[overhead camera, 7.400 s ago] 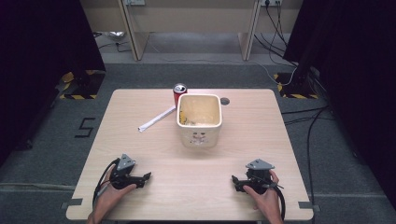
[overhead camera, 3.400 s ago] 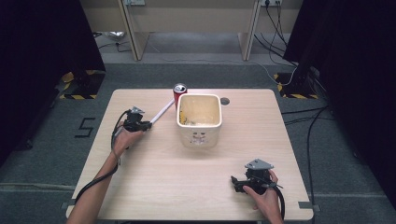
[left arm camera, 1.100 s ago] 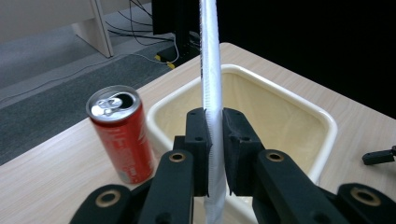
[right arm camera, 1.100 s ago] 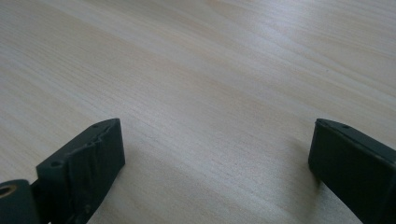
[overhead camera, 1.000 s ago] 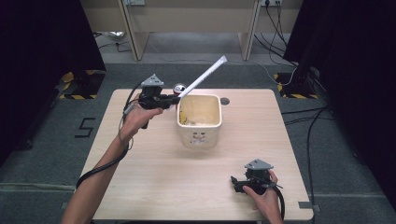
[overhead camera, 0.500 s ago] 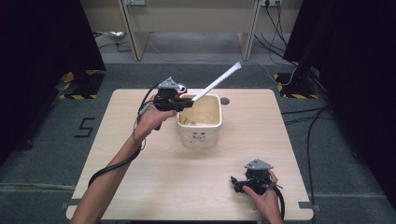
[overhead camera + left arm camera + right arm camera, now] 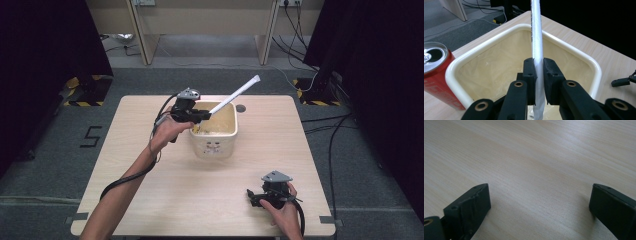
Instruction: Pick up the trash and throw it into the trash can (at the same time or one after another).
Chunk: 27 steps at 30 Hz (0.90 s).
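My left gripper [image 7: 204, 115] is shut on a long white paper-wrapped stick [image 7: 235, 93], held over the left rim of the cream bin [image 7: 215, 146]; the stick slants up and to the right above the bin. In the left gripper view the jaws pinch the white stick [image 7: 537, 37] near its lower end, with the bin [image 7: 461, 62] right below and the red can [image 7: 436, 75] at its left. My right gripper [image 7: 253, 195] rests on the table near the front right edge. Its own view shows the jaws [image 7: 539, 207] wide apart over bare wood, nothing between them.
The bin holds some yellowish scraps [image 7: 210, 131]. A small dark round hole [image 7: 241, 108] sits in the table behind the bin. Black cables trail on the grey floor beyond the table, and desk legs stand farther back.
The left hand carried the white stick from the table's back left to the right and slightly down, to above the bin's left rim. The right gripper stayed put.
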Motion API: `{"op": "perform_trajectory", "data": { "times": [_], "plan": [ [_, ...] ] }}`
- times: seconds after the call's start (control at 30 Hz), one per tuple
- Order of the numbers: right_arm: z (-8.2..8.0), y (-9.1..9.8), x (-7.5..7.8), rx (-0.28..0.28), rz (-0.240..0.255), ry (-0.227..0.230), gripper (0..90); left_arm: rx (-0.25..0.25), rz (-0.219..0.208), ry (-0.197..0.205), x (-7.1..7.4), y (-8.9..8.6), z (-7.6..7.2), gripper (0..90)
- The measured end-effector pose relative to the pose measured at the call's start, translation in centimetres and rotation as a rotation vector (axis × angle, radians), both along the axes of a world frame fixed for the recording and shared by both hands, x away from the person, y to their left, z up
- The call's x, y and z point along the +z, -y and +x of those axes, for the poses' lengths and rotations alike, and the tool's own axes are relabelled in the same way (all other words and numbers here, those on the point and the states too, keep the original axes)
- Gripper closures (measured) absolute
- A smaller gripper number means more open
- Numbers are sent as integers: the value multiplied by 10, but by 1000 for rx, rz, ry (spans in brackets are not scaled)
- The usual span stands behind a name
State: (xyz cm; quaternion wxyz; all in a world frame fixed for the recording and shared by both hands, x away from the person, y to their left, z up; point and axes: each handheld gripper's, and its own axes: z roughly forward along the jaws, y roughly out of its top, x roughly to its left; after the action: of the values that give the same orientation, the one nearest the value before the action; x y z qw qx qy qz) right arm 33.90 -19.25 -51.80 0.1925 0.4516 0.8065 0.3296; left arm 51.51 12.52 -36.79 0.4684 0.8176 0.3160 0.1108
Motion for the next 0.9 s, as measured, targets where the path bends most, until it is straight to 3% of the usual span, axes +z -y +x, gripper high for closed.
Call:
{"op": "perform_trajectory", "data": {
  "times": [0.57, 0.9],
  "plan": [
    [0, 0, 0, 5, -1, -5, 41, 13, 31, -46, -17, -3, 5, 803],
    [-1, -1, 0, 7, 0, -2, 40, 10, 48, -59, -21, -4, 5, 800]
  ]
}}
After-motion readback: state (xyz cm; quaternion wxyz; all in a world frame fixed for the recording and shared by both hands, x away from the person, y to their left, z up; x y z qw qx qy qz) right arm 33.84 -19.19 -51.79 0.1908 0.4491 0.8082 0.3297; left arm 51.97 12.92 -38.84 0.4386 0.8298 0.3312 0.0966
